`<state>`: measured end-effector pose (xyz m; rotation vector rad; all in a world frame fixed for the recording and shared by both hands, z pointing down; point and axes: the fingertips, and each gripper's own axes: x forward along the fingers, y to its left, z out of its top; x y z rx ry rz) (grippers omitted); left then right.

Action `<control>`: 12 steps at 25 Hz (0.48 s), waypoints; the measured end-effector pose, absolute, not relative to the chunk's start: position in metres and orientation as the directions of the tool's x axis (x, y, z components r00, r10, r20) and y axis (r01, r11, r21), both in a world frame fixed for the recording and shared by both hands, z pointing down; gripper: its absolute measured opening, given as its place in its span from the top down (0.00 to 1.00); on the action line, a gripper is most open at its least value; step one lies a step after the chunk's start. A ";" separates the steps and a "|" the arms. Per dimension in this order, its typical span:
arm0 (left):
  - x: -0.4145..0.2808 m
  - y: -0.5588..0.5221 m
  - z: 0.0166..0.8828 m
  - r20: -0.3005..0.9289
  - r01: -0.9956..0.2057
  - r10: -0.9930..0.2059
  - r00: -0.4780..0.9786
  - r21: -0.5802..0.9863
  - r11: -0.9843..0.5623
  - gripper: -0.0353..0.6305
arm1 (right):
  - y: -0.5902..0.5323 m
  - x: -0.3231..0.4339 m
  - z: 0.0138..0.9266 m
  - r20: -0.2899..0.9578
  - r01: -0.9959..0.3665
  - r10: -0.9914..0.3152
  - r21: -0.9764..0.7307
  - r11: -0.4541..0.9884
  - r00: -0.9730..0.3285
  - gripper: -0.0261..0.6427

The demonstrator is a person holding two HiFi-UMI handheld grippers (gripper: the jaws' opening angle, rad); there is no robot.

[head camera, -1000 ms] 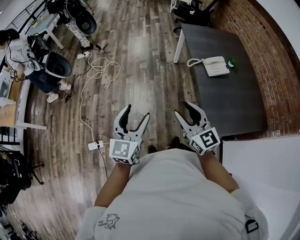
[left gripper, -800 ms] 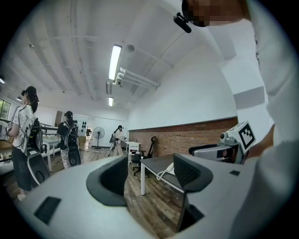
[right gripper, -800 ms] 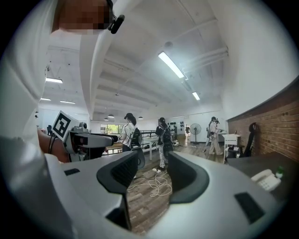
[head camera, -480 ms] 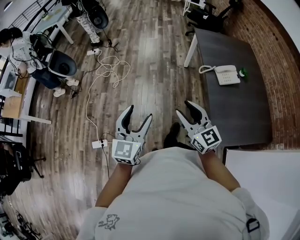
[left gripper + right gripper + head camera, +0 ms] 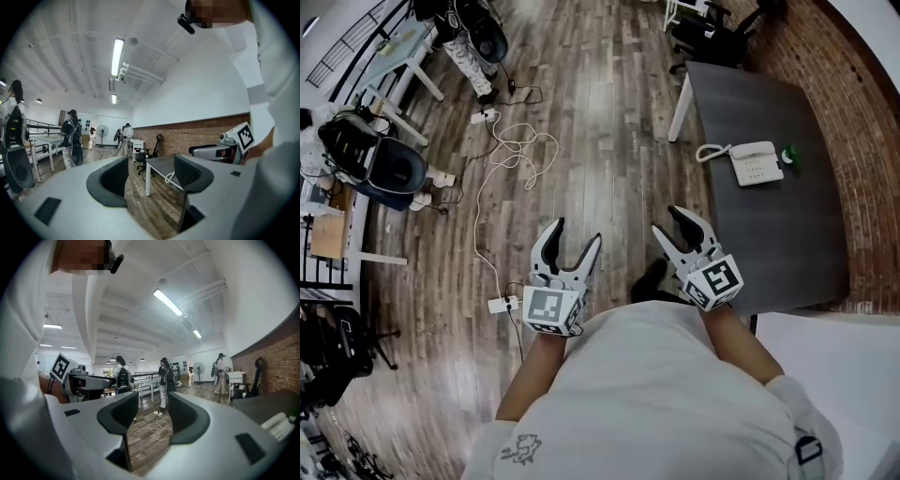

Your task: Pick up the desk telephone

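A white desk telephone (image 5: 756, 162) with a coiled cord lies on a dark grey table (image 5: 778, 234) at the upper right of the head view; it also shows at the right edge of the right gripper view as the telephone (image 5: 278, 426). My left gripper (image 5: 574, 238) is held over the wood floor, open and empty. My right gripper (image 5: 679, 221) hovers near the table's left edge, well short of the phone, also open with nothing between its fingers. In the left gripper view the table (image 5: 161, 164) lies ahead.
A small green object (image 5: 787, 155) sits next to the phone. White cables and a power strip (image 5: 502, 304) lie on the floor at the left. Office chairs (image 5: 712, 28), desks and people stand farther back. A brick wall (image 5: 853, 122) borders the table. A white surface (image 5: 834, 375) is at the lower right.
Both grippers have moved forward toward the table, staying open. The phone and table sit slightly lower and nearer in the head view.
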<state>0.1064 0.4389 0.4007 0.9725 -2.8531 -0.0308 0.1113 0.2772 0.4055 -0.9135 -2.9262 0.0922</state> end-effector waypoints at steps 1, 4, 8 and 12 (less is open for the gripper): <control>0.099 0.430 0.402 0.120 -0.609 -0.613 -0.781 0.065 0.790 0.47 | 0.267 0.103 0.406 0.055 0.561 0.566 -0.085 0.823 -0.822 0.68; 0.068 0.398 0.398 0.126 -0.614 -0.616 -0.777 0.064 0.787 0.47 | 0.239 0.075 0.398 0.042 0.568 0.570 -0.050 0.822 -0.821 0.68; 0.022 0.351 0.387 0.116 -0.625 -0.625 -0.772 0.046 0.780 0.47 | 0.200 0.033 0.384 0.022 0.583 0.583 -0.013 0.812 -0.812 0.68; -0.015 0.297 0.383 0.122 -0.654 -0.653 -0.747 0.042 0.756 0.47 | 0.143 0.003 0.380 0.018 0.551 0.551 -0.025 0.834 -0.834 0.68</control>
